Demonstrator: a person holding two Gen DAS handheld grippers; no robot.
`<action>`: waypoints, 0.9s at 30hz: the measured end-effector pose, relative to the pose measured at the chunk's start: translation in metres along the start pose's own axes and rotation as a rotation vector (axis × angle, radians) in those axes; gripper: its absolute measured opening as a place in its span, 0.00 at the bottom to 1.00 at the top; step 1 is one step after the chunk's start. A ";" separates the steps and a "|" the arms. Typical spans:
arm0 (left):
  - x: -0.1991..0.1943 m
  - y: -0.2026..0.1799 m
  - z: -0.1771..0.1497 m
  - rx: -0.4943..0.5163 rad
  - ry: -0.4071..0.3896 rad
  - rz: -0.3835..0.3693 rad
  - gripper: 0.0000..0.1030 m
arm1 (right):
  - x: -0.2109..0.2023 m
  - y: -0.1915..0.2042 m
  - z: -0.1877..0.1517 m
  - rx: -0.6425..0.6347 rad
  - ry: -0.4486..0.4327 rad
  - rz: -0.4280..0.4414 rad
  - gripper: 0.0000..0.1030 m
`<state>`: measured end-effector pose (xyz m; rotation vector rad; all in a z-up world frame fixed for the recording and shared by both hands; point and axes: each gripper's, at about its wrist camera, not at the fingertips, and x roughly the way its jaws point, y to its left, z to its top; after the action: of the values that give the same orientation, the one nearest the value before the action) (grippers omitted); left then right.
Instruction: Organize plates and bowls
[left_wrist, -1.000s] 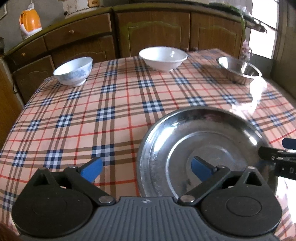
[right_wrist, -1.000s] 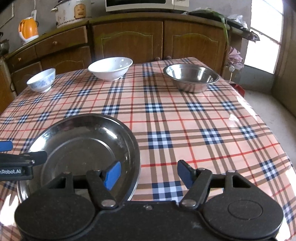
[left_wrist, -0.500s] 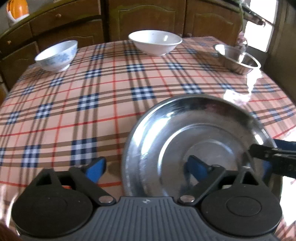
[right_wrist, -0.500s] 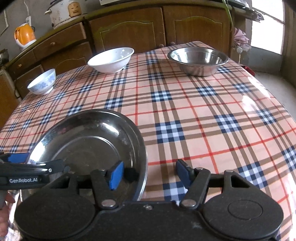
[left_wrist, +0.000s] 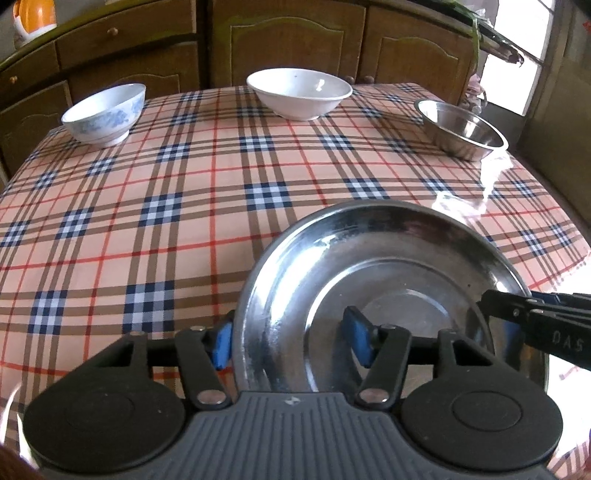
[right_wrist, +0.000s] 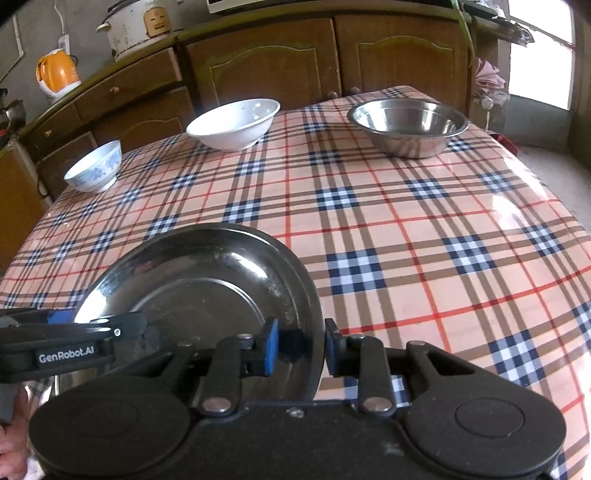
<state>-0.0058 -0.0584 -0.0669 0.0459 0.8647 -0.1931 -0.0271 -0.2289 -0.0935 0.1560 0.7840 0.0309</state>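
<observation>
In the left wrist view, the left gripper straddles the near-left rim of the steel plate, which sits at the near edge of the plaid tablecloth. Its jaws are closing, with the outer pad beside the rim and the inner pad standing clear over the dish, so nothing is clamped yet. Far off stand a blue-patterned bowl, a white bowl and a steel bowl.

In the right wrist view, the right gripper is closing across the plate's near-right rim; its pads look almost on the metal, though glare makes contact hard to confirm. Only this view shows a fingertip at the lower left.

The step in hand looks like a two-sided grasp of the plate. Next, both grips should firm up evenly before a level lift.
</observation>
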 end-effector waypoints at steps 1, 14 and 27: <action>-0.001 -0.002 0.000 0.005 -0.003 -0.002 0.59 | -0.002 -0.001 0.000 0.001 -0.004 -0.004 0.32; -0.026 -0.026 0.021 0.046 -0.069 -0.023 0.58 | -0.041 -0.016 0.017 0.026 -0.081 -0.042 0.32; -0.059 -0.052 0.035 0.079 -0.130 -0.037 0.58 | -0.083 -0.032 0.033 0.047 -0.145 -0.067 0.32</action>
<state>-0.0267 -0.1049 0.0030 0.0904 0.7289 -0.2619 -0.0633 -0.2714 -0.0174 0.1746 0.6449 -0.0620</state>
